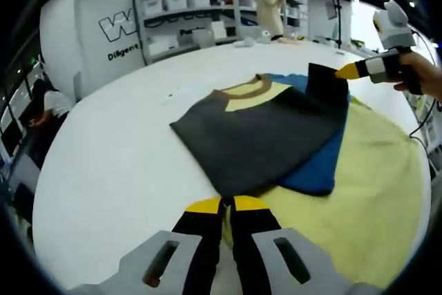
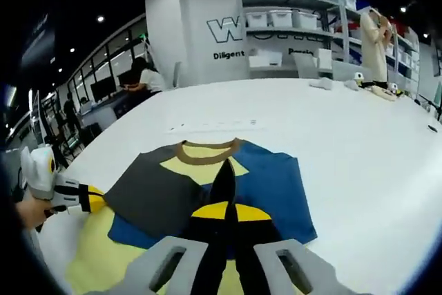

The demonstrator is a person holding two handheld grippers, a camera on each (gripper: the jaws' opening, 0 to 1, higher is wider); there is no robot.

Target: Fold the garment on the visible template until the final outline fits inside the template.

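Left gripper view, left to right. A person sits at the far left edge (image 1: 47,105). A white table (image 1: 117,170) carries the garment (image 1: 266,129), a T-shirt with dark grey, blue and pale yellow panels and a brown collar (image 1: 243,88). It lies partly folded, the grey panel uppermost over blue, on a pale yellow template sheet (image 1: 366,198) that extends to the right. The left gripper (image 1: 226,204) rises from the bottom, its yellow-tipped jaws drawn together to a narrow gap at the grey panel's near edge; whether cloth is pinched between them cannot be told. At upper right the right gripper (image 1: 343,72), in a hand (image 1: 423,74), touches the garment's far dark corner with its yellow tip. Shelving with white bins (image 1: 186,15) and a standing person (image 1: 271,5) fill the background.

Right gripper view, left to right. The left gripper (image 2: 98,202), held by a hand (image 2: 29,211), meets the grey sleeve at the garment's (image 2: 269,184) left edge. The yellow template sheet (image 2: 97,253) shows below it. The collar (image 2: 207,150) lies centre. The right gripper (image 2: 225,208) has its jaws pressed together on a dark fold of the garment that rises to a point between the tips. The white table (image 2: 359,170) spreads to the right, with shelving (image 2: 290,32) and a standing person (image 2: 376,46) behind.
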